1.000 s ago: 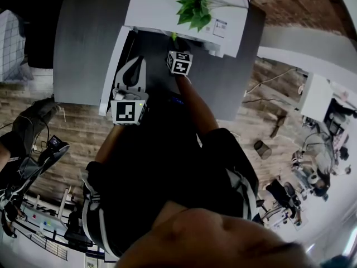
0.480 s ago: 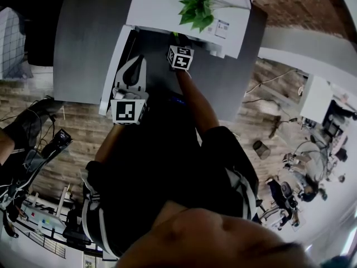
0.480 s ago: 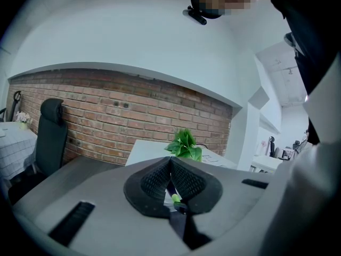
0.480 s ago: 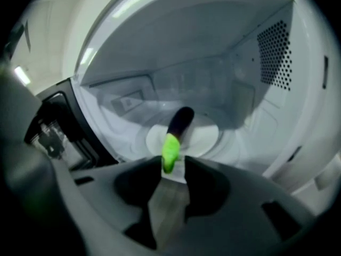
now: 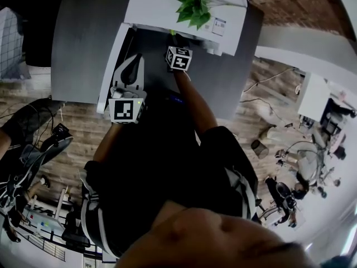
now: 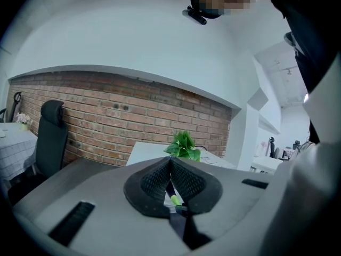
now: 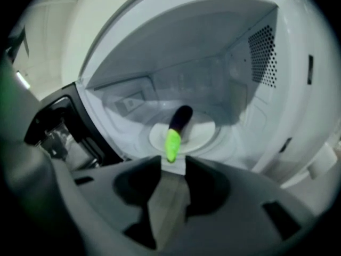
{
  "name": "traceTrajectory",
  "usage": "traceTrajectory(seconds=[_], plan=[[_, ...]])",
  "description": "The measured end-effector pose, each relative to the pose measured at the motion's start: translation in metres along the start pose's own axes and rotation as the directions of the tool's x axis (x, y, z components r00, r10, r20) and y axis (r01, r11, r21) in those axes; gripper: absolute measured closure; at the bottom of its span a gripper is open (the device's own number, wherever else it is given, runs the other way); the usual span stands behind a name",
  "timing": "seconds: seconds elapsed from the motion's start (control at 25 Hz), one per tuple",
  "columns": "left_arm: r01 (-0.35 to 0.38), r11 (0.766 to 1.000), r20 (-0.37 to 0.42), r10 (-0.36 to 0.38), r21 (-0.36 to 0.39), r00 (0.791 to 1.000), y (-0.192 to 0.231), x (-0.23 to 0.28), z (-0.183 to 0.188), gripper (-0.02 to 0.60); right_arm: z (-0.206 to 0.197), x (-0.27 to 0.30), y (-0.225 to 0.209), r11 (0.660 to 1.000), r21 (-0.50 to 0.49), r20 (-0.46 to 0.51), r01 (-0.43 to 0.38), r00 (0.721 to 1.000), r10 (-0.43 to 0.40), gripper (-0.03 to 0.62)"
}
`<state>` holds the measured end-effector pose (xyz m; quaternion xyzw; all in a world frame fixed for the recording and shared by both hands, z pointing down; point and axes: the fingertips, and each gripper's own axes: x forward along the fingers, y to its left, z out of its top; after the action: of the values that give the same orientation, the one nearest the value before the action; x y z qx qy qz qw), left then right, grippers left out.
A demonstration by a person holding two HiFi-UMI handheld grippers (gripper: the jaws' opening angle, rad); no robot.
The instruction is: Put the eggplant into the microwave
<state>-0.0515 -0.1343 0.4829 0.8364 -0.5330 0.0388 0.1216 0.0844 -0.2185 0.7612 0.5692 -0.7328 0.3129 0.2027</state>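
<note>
small illegible sticker (image 5: 218, 25) atop white microwave (image 5: 156, 7)

Microwave (image 7: 256, 63) mouth open. Door (image 7: 58, 127) stands out at left, walling that side. Eggplant (image 7: 178, 124) lies along middle of turntable plate (image 7: 205, 129), green stem toward mouth, tip reaching gap of right gripper (image 7: 173, 158), whose jaws stand apart. Free room above eggplant and at either side, more toward vented right wall. Left gripper (image 5: 129, 74), jaws together, sits just beside door. Plant (image 5: 192, 4) occupies microwave top. Table (image 5: 83, 38) left of door gives free passage.
</note>
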Motion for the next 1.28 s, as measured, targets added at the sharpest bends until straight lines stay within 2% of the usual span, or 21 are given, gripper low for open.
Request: traceTrajectory(seconds=[0.4,0.6,0.72,0.84,1.04,1.28], plan=[[0.001,1.000,0.031,-0.001,0.008,1.000,-0.005,-0.013,0.008,0.546,-0.004,-0.035,0.007,0.998,0.030,0.004,-0.051,0.999,0.051,0.437],[0.006,1.000,0.044,-0.007,0.015,0.999,-0.008,-0.019,0.011,0.546,0.003,-0.052,0.016,0.997,0.028,0.016,-0.074,0.997,0.074,0.501],[0.007,1.000,0.063,-0.008,0.019,0.998,-0.010,-0.021,0.016,0.546,0.012,-0.064,0.024,0.992,0.055,0.048,-0.116,0.992,0.114,0.538],[0.007,1.000,0.068,-0.008,0.019,0.998,-0.012,-0.024,0.018,0.546,0.021,-0.078,0.032,0.986,0.062,0.069,-0.152,0.987,0.148,0.550],[0.007,1.000,0.080,-0.009,0.022,0.997,-0.015,-0.030,0.022,0.546,0.031,-0.101,0.039,0.986,0.048,0.068,-0.160,0.985,0.157,0.556],[0.005,0.999,0.094,-0.009,0.035,0.996,-0.018,-0.034,0.024,0.546,0.053,-0.135,0.040,0.985,0.059,0.155,-0.164,0.976,0.154,0.559]])
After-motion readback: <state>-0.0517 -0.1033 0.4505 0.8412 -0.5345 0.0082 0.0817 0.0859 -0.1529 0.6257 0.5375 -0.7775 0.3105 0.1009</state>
